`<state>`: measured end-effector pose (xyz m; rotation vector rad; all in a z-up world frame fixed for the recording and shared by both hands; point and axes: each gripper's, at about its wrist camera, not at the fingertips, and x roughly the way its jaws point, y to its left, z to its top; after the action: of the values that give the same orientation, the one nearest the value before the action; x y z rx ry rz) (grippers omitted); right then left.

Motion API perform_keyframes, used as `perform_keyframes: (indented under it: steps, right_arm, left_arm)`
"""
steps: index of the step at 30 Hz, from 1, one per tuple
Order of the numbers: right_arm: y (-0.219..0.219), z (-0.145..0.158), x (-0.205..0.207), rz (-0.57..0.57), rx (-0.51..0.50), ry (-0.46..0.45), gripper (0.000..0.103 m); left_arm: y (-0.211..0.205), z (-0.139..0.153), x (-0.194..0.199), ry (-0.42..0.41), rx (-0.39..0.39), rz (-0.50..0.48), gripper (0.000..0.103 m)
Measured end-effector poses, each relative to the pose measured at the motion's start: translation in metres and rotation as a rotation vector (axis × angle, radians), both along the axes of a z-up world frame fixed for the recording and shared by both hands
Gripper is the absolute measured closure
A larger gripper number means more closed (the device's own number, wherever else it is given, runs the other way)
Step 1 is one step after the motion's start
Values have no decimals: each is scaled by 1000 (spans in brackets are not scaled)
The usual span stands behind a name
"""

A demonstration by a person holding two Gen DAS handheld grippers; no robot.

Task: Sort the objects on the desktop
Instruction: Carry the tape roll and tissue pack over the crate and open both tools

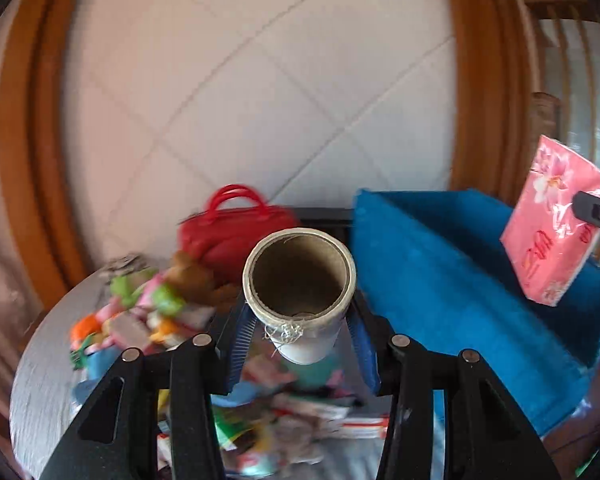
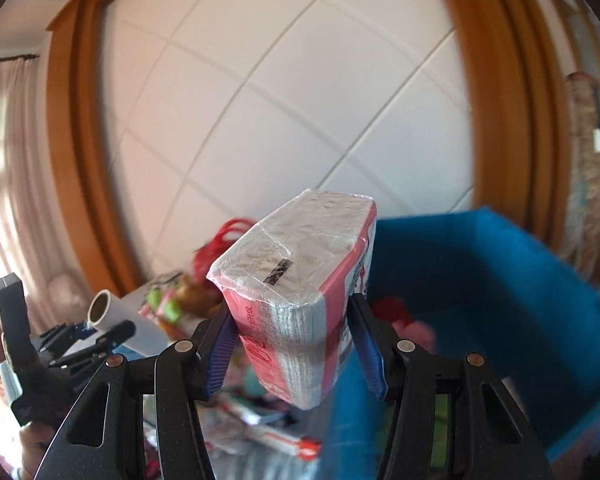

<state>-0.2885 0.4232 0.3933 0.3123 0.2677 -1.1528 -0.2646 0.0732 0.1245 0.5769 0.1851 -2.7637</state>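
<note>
My left gripper (image 1: 298, 320) is shut on a white roll with a cardboard core (image 1: 300, 292), its open end facing the camera, held above the cluttered table. My right gripper (image 2: 292, 328) is shut on a pink tissue pack (image 2: 300, 300), lifted in the air. The tissue pack (image 1: 556, 224) also shows at the right of the left wrist view, above the blue bin (image 1: 460, 272). The roll (image 2: 120, 320) and the left gripper (image 2: 80, 336) appear low at the left of the right wrist view. The blue bin (image 2: 500, 280) lies to the right of the tissue pack.
A red handbag (image 1: 236, 232) stands at the table's back. A heap of colourful toys and packets (image 1: 148, 312) covers the grey-clothed table (image 1: 40, 380). Something red and pink (image 2: 404, 320) lies inside the bin. A white panelled wall with a wooden frame (image 1: 44, 120) rises behind.
</note>
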Motion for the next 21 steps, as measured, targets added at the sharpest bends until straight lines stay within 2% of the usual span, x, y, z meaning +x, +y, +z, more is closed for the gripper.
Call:
perform_keyframes:
  steps: [7, 12, 17, 21]
  right_arm:
    - [-19, 15, -83, -116, 8, 95, 49]
    - [-52, 2, -136, -151, 88, 213, 50]
    - [-98, -25, -179, -139, 212, 345, 50]
    - [-124, -53, -202, -108, 326, 432, 50]
  left_arm:
    - [97, 41, -66, 5, 12, -244, 58]
    - [153, 53, -126, -85, 39, -359, 58]
    - [197, 41, -191, -265, 71, -423, 58]
    - [226, 8, -234, -492, 113, -460, 58]
